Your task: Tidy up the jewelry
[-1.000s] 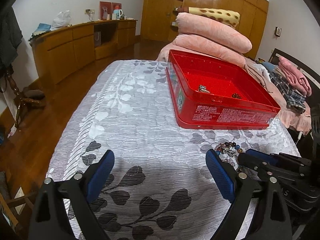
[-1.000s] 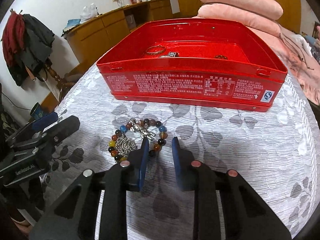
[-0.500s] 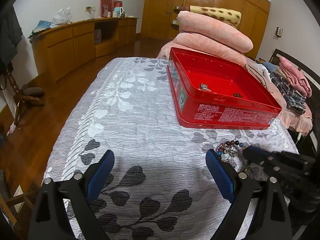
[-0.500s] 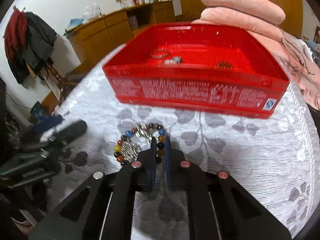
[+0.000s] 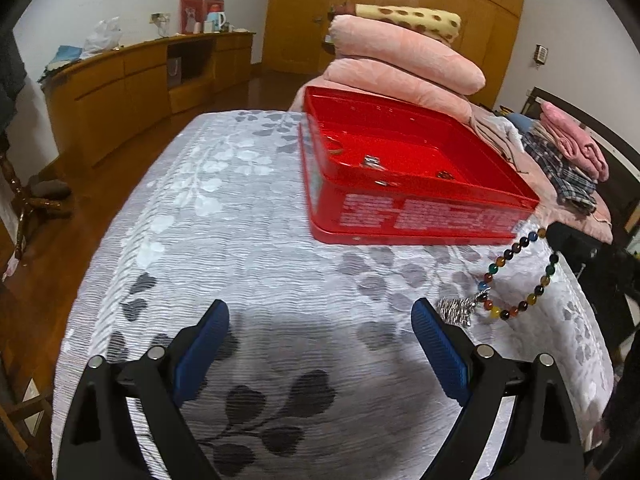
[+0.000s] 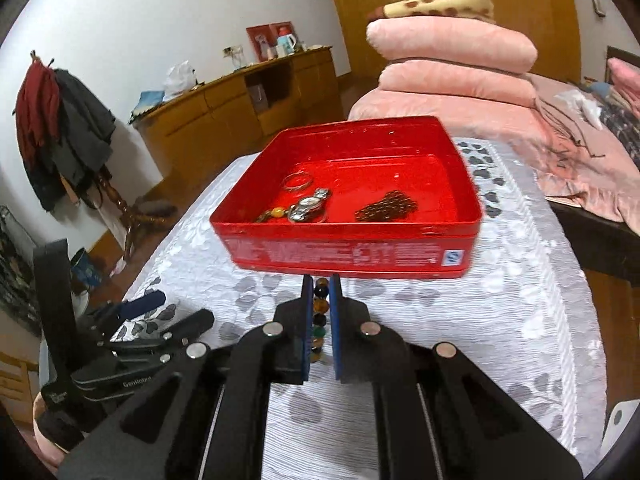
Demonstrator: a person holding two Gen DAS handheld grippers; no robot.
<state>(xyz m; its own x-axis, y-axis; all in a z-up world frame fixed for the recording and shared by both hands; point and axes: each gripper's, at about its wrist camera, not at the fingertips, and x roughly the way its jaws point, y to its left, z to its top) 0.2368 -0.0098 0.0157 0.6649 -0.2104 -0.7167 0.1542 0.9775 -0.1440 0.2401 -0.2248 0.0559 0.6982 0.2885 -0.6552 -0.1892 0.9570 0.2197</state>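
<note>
Bracelet lifted before the red tin

Right tongs (image 6: 320, 312) clamp the bead bracelet (image 5: 516, 276), hanging just short of the tin (image 6: 348, 256); left tongs (image 5: 320, 344) gape empty.

The tin (image 6: 352, 254) is bright red with white print along its side wall. The bracelet (image 5: 516, 280) strings amber, green, blue and dark beads beside a silver charm cluster. The tablecloth (image 5: 224, 216) is white, with pale leaves toward its far edge and grey-black heart-shaped leaves toward the near edge. Both grippers are black with blue pads (image 5: 200, 344).
</note>
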